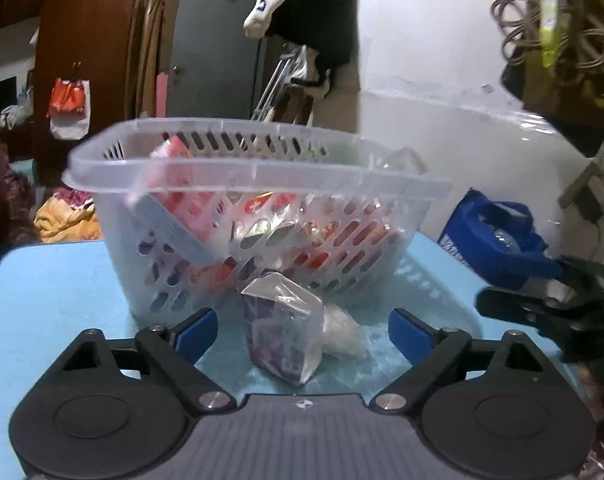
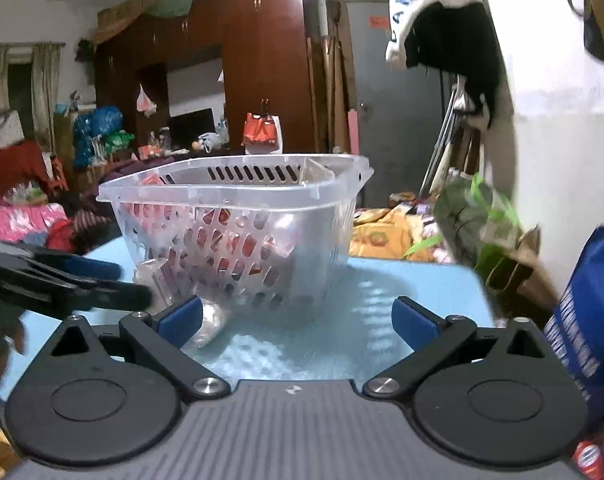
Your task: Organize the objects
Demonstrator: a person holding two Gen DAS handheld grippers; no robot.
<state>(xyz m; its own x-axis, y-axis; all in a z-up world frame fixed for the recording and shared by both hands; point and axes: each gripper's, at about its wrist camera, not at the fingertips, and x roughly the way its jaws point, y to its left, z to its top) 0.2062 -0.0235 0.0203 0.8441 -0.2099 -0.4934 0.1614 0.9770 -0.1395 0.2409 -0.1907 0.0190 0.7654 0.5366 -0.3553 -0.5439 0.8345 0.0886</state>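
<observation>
Left wrist view: a clear plastic basket (image 1: pixel 258 216) with slotted walls stands at the centre of the frame on a light blue table (image 1: pixel 54 300). Inside it lie red packets (image 1: pixel 182 188) and other wrapped items, seen through the slots; the blur does not allow a firm count.

A small plastic bag (image 1: pixel 282 328) with dark purple contents sits on the table just in front of the basket, low in the centre of the frame. It lies between the two blue pads of the left gripper (image 1: pixel 302 332), touching neither. The jaws of that gripper stand wide apart and hold nothing.

At the right edge of the frame a blue bag (image 1: pixel 497 236) rests on the table near a white wall. Below it, the black fingers of the right gripper (image 1: pixel 541 304) enter from the right.

Right wrist view: the same basket (image 2: pixel 238 232) stands in the centre left of the frame. The small bag (image 2: pixel 162 280) appears pressed close against its lower left wall, partly behind the left pad. The right gripper (image 2: pixel 298 320) is spread wide and empty, with bare table (image 2: pixel 401 280) between its pads. The left gripper (image 2: pixel 82 284) reaches in from the left edge, its tip close to the small bag; contact cannot be confirmed. The blue bag (image 2: pixel 589 320) fills the lower right edge.
</observation>
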